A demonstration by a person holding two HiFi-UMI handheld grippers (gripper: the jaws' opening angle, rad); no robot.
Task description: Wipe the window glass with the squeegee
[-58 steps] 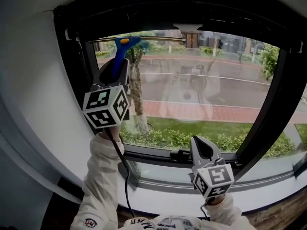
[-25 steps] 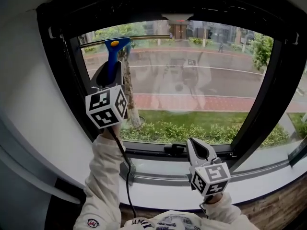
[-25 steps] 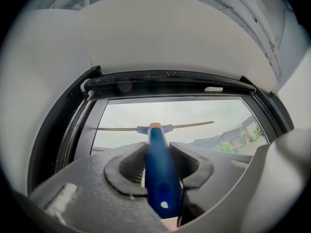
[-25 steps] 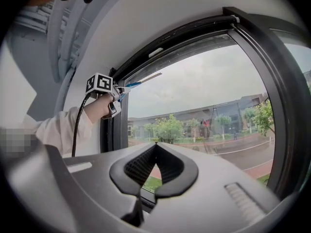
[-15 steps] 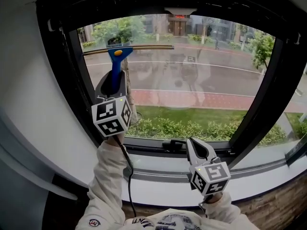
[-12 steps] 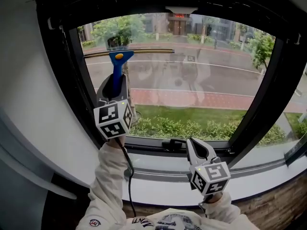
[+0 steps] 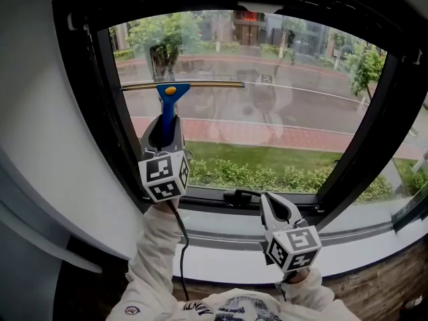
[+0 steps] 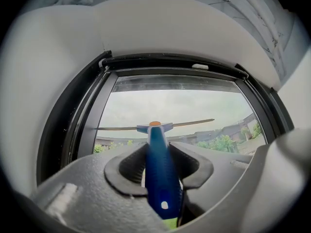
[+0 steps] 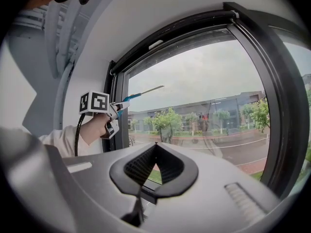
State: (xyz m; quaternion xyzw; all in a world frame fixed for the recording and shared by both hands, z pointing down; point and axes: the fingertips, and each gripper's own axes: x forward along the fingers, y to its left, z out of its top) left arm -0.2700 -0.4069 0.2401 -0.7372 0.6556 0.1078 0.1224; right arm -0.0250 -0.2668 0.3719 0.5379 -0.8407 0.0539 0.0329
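Squeegee (image 7: 168,105) and left gripper (image 7: 166,130) have both come down the window glass (image 7: 287,112). A couple of seconds ago the blade lay close under the top of the frame; now it crosses the pane clearly lower, level and flat on the glass, with a strip of pane above it. The right gripper (image 7: 269,204) has hardly shifted and hangs low by the bottom frame.

There is one squeegee, and there are two grippers. In the left gripper view the jaws of the left gripper (image 8: 158,160) are clamped on the blue handle of the squeegee (image 8: 158,174), which runs straight out ahead of them to the blade beyond their tips. In the right gripper view the jaws of the right gripper (image 9: 155,149) are closed together with nothing between them. One black window handle (image 7: 239,196) sits on the frame just left of those jaw tips.
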